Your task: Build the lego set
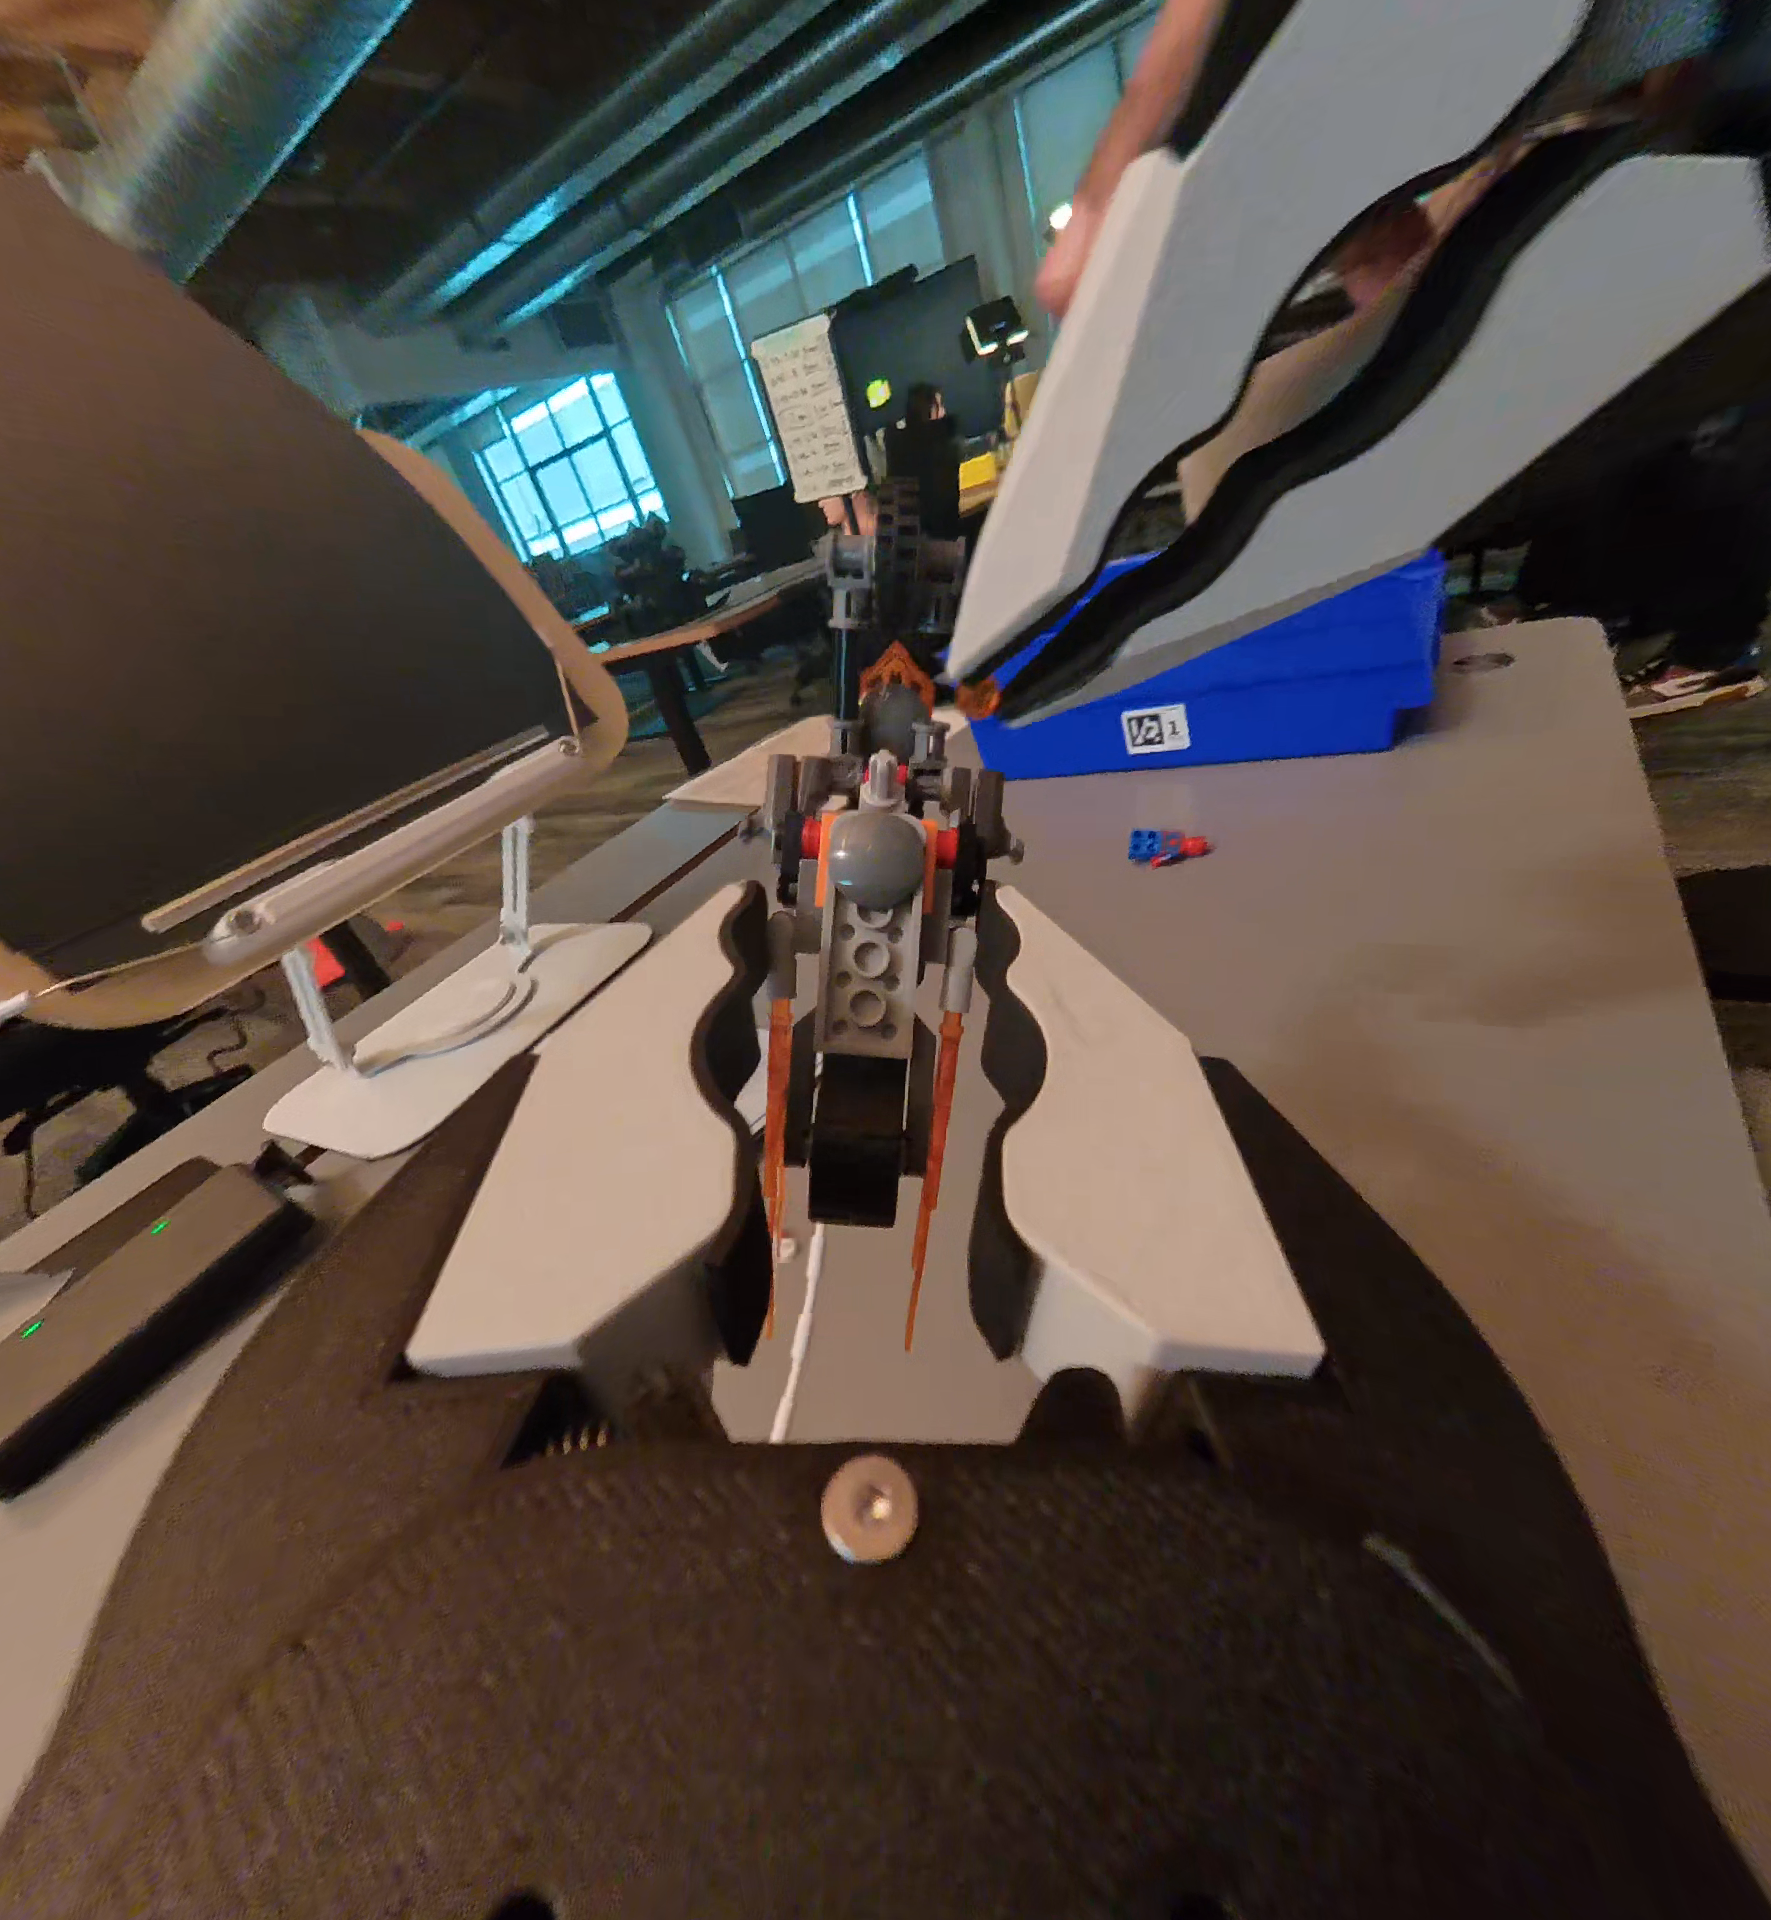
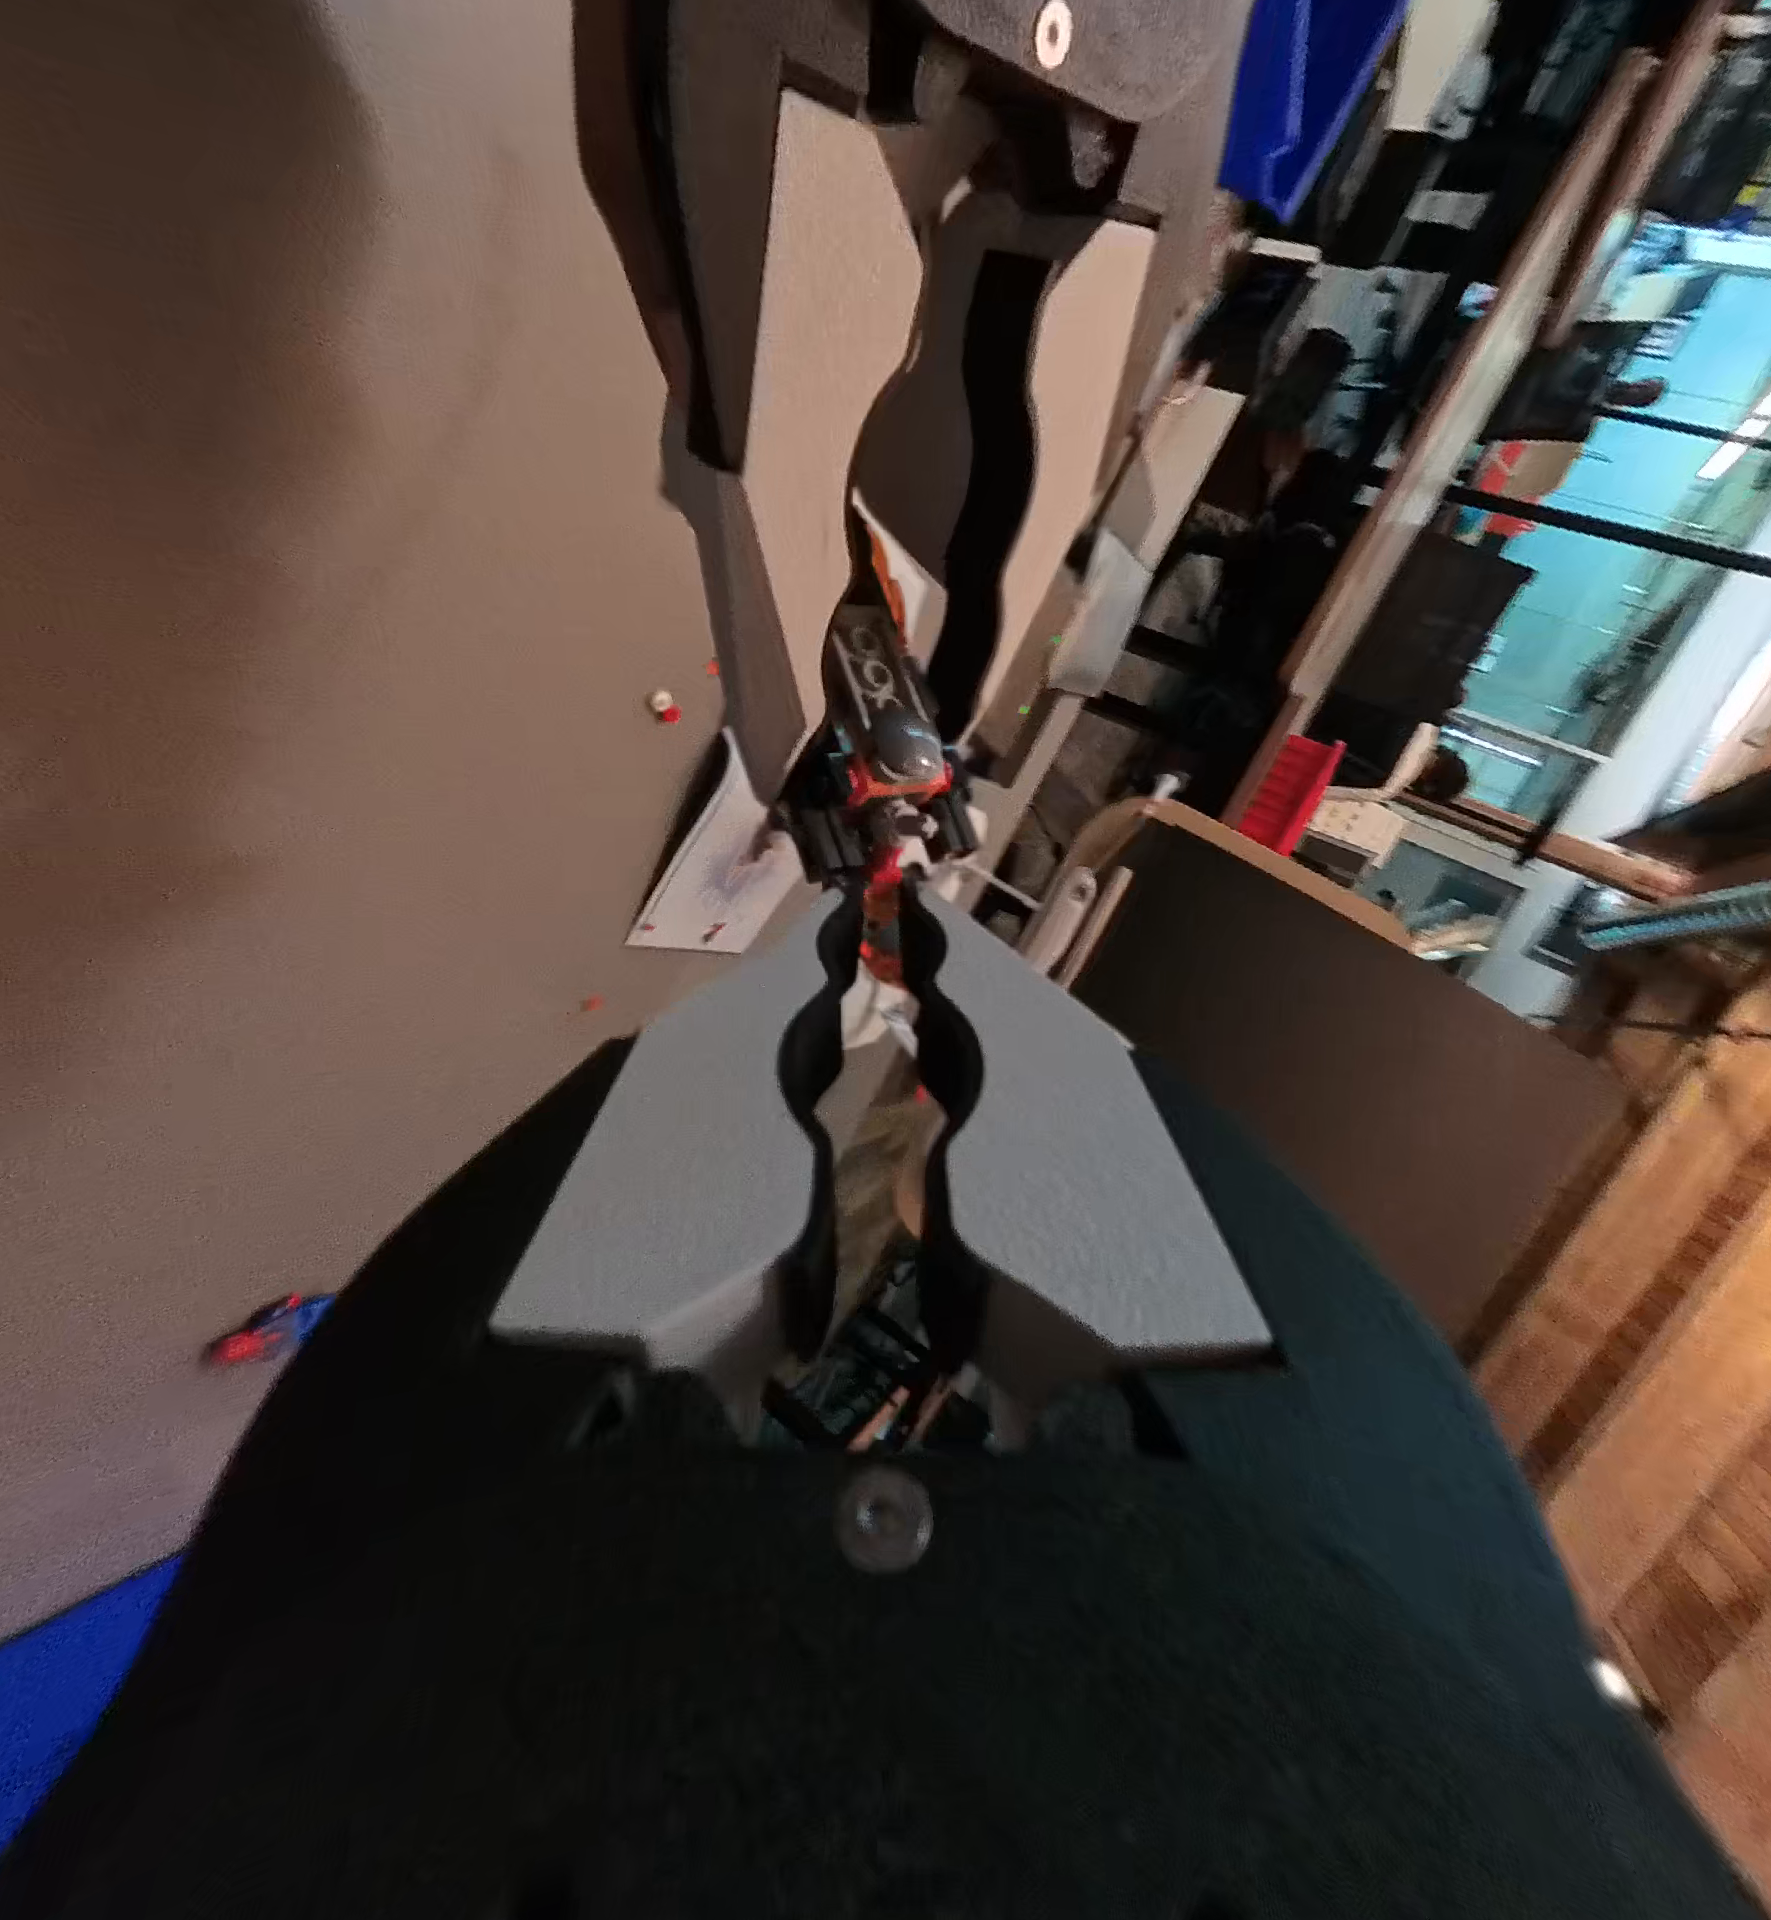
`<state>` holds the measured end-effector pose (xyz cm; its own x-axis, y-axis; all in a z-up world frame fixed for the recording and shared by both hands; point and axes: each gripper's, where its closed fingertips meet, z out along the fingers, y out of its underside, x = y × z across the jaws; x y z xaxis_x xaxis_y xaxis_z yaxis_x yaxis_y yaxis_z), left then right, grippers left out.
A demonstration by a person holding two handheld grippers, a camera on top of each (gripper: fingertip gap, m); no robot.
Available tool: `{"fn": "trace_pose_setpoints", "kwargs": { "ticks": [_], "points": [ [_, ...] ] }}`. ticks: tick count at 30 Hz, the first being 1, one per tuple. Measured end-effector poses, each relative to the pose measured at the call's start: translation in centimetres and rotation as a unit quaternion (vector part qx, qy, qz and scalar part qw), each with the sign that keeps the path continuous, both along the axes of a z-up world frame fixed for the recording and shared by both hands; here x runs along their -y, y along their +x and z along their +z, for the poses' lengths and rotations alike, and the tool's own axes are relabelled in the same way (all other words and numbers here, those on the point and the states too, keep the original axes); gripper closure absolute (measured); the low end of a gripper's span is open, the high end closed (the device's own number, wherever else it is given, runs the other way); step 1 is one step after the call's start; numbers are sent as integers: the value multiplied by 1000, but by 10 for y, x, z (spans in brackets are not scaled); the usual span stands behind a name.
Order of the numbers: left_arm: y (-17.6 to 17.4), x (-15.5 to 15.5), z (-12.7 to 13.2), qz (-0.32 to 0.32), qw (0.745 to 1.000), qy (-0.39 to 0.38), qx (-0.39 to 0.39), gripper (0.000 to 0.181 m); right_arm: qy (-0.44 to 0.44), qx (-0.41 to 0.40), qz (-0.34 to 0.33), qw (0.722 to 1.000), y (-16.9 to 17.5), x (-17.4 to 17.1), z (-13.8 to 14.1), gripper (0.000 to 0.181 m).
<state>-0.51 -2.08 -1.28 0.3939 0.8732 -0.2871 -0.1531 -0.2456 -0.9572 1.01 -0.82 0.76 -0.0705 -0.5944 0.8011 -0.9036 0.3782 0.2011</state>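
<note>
The lego model (image 1: 865, 966) sits light and fragile between your left gripper (image 1: 865, 935), clamped on its stiff grey body, above the tabletop (image 1: 1380, 987). Avoid its thin orange spikes. Your right gripper (image 2: 881, 935) pinches a small orange piece (image 1: 976, 696) at its front.

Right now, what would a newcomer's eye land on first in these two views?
The grey and orange lego model, held between the left gripper fingers at centre. Next, the right gripper slanting in from upper right, pinching a small orange piece at the model's far end. Behind sits a blue bin.
</note>
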Motion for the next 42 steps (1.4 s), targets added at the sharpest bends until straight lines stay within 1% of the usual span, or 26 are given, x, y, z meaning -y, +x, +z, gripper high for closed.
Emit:
{"fn": "trace_pose_setpoints", "kwargs": {
  "ticks": [3, 7, 10, 14, 21, 31, 37, 42],
  "points": [
    [1, -8, 1, -12, 1000, 2, -8, 145, 52, 19, -10, 998, -3, -7, -3, 177],
    [1, -12, 0, -26, 1000, 15, -6, 144, 107, 30, -6, 994, 0, -15, -6, 176],
    [3, -16, 0, -39, 999, 23, -3, 145, 130, 21, -8, 991, 0, -17, -6, 176],
    [4, -18, 1, -46, 999, 25, -7, 145, 160, 30, -18, 986, 0, -20, -8, 176],
    [7, -22, 3, -48, 999, 12, -22, 145, 194, 72, -34, 978, 7, -21, -7, 177],
    [10, -27, 6, -55, 997, 16, -43, 145, 224, 79, -48, 970, 8, -26, -5, 177],
    [11, -27, 12, -50, 996, 32, -69, 145, 237, 109, -56, 964, 10, -27, 1, 176],
    [15, -28, 18, -63, 993, 61, -83, 145, 244, 130, -47, 960, 17, -26, 9, 177]
  ]
}}
